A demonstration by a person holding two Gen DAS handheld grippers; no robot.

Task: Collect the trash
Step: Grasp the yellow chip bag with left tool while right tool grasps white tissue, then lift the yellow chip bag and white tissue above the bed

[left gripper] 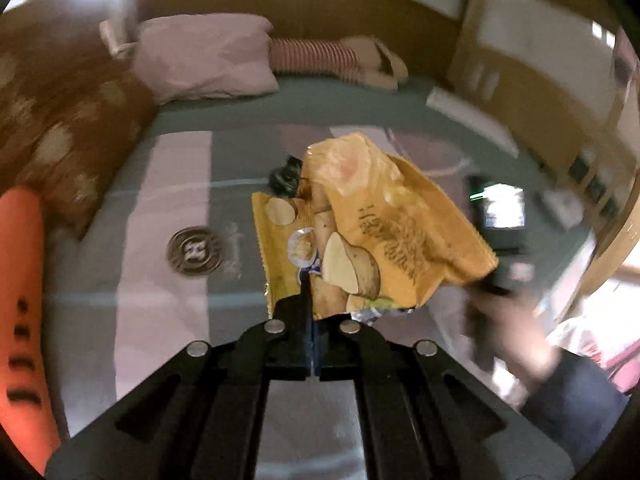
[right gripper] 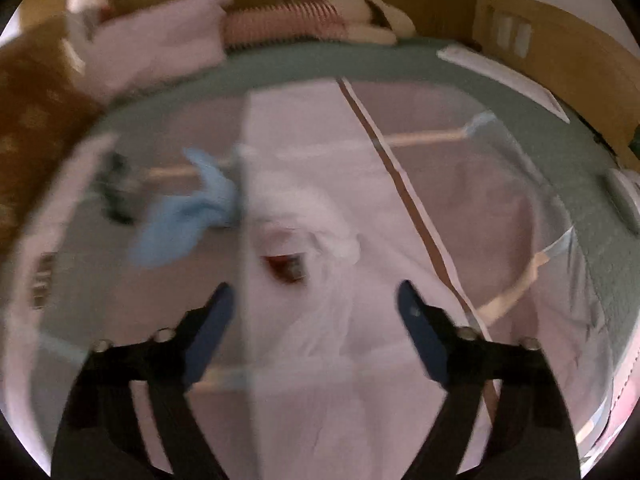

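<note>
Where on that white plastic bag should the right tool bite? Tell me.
Grip the puckered rim of the white plastic bag beside its dark opening, coming down from above with the right tool. The film bunches into raised folds there; elsewhere it lies flat on the bed.

Pink pillow (left gripper: pixel 204 56) and striped plush toy (left gripper: pixel 320 58) at the bed's head; brown patterned blanket (left gripper: pixel 60 136) alongside

Left gripper (left gripper: pixel 310 280) pitched down, jaws fully together, pinching the crisp packet (left gripper: pixel 360 232) by its lower edge. Right gripper (right gripper: pixel 316 300) also angled down, blue pads (right gripper: pixel 210 332) apart, nothing between them. In the left wrist view, the person's right hand (left gripper: pixel 508 320) is motion-blurred, dark sleeve (left gripper: pixel 576 392) behind it.
</note>
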